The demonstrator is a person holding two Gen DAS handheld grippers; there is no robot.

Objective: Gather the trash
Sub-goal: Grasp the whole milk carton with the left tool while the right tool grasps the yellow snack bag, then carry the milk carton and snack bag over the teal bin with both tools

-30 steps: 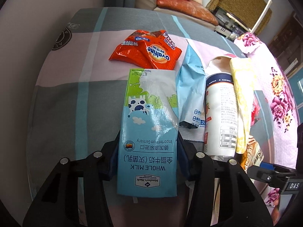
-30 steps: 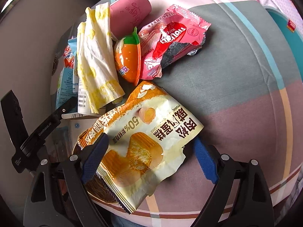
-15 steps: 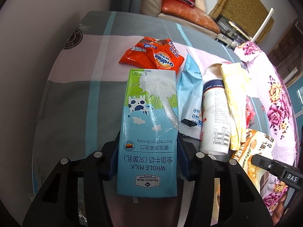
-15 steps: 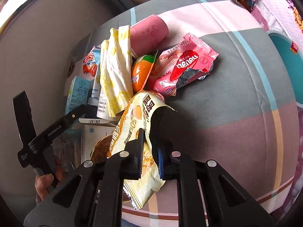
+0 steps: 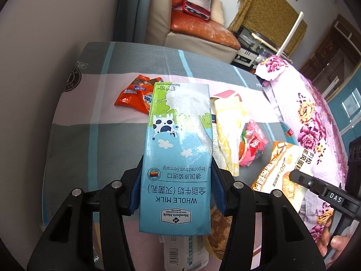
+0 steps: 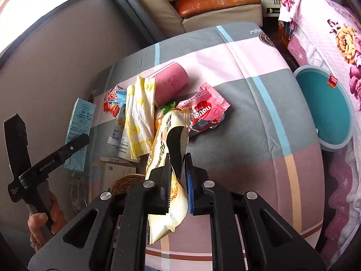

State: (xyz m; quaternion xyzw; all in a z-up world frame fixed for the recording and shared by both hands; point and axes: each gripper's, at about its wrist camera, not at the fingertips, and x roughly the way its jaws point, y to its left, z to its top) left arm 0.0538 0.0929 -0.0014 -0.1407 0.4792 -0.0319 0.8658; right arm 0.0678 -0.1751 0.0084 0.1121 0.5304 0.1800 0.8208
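At frame centre, left claw [image 5: 177, 188] grips carton [image 5: 178, 149], which hides litter behind; right claw [image 6: 177, 181] clenched on crumpled packet [image 6: 167, 149], its print unreadable.

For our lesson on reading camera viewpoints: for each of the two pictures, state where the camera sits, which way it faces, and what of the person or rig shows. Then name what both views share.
Left wrist view: sits on the left gripper, looking down along its fingers at the milk carton they clamp; the other hand shows.
Right wrist view: sits on the right gripper, looking down at the yellow snack bag it pinches; the left hand shows.
Shared: carton, snack bag, pink wafer wrapper, checked bedsheet.
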